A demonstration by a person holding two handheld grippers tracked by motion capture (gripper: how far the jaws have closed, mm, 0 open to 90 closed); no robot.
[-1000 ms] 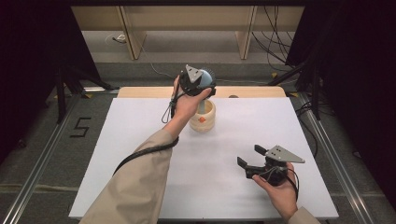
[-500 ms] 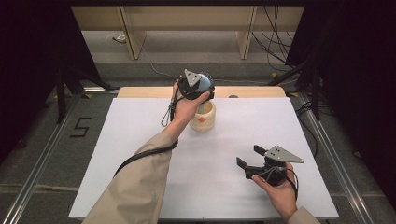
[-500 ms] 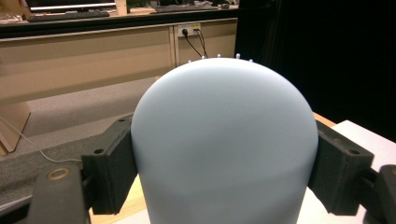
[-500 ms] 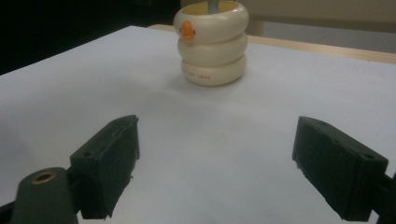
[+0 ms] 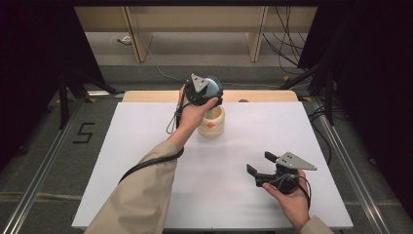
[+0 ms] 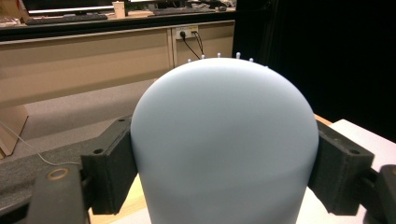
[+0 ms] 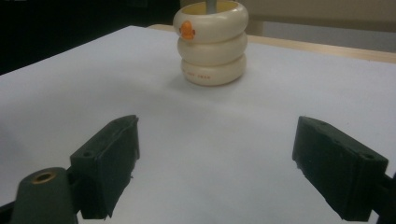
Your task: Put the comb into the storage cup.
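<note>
My left gripper (image 5: 210, 93) is shut on a light blue domed piece (image 5: 213, 87) and holds it just above a cream holder (image 5: 211, 124) made of three stacked rings, at the far middle of the table. In the left gripper view the dome (image 6: 224, 140) sits between both black pads, with tiny white tips showing behind its top edge. The holder (image 7: 212, 44) bears a small orange mark, and a grey stem rises from its mouth. My right gripper (image 5: 260, 163) rests low at the front right, open and empty, its jaws (image 7: 215, 168) pointed at the holder.
The white tabletop (image 5: 146, 146) has a wooden strip (image 5: 272, 95) along its far edge. Beyond it are a grey floor, cables (image 5: 287, 29) and wooden furniture legs. Dark curtains flank both sides.
The left gripper with the blue piece has sunk slightly toward the holder. The right gripper has stayed where it was.
</note>
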